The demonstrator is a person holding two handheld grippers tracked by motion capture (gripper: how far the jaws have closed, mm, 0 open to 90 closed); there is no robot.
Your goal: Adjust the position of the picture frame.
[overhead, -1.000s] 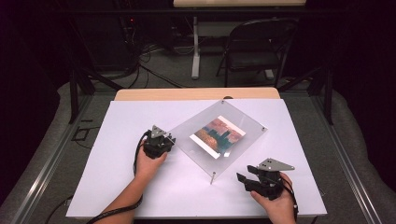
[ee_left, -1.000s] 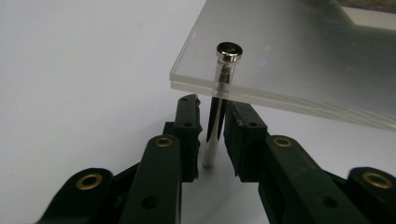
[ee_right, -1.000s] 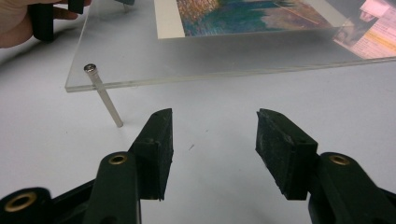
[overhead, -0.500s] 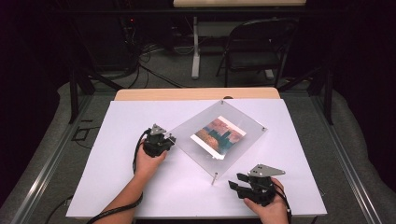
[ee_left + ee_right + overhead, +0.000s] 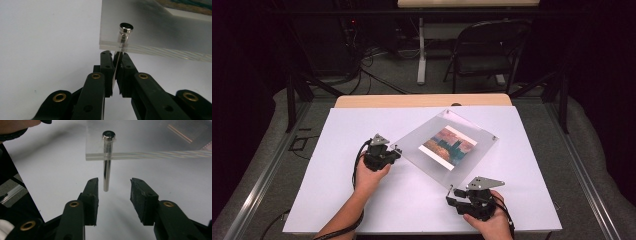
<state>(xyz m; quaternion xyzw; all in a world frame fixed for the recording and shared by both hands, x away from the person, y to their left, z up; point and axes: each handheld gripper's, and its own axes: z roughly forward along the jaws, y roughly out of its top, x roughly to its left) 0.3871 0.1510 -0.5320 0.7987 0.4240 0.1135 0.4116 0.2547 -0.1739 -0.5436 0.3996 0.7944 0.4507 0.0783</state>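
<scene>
Clear acrylic photo frame (image 5: pixel 447 145) lies mid-table; left gripper (image 5: pixel 117 58) is clamped on its left corner pin (image 5: pixel 124 33), while right gripper (image 5: pixel 113 187), jaws closing, half-wide w/ near corner's steel pin (image 5: pixel 107 165) between, untouched: centre pads first.

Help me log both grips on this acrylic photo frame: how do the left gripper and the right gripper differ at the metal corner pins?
The left gripper is shut on its corner pin, pads pressing the pin's lower end under the acrylic frame. The right gripper is open: its jaws have just been closing, but they stand apart on either side of the other pin without touching it. Both point at a standoff pin passing through a frame corner.
</scene>
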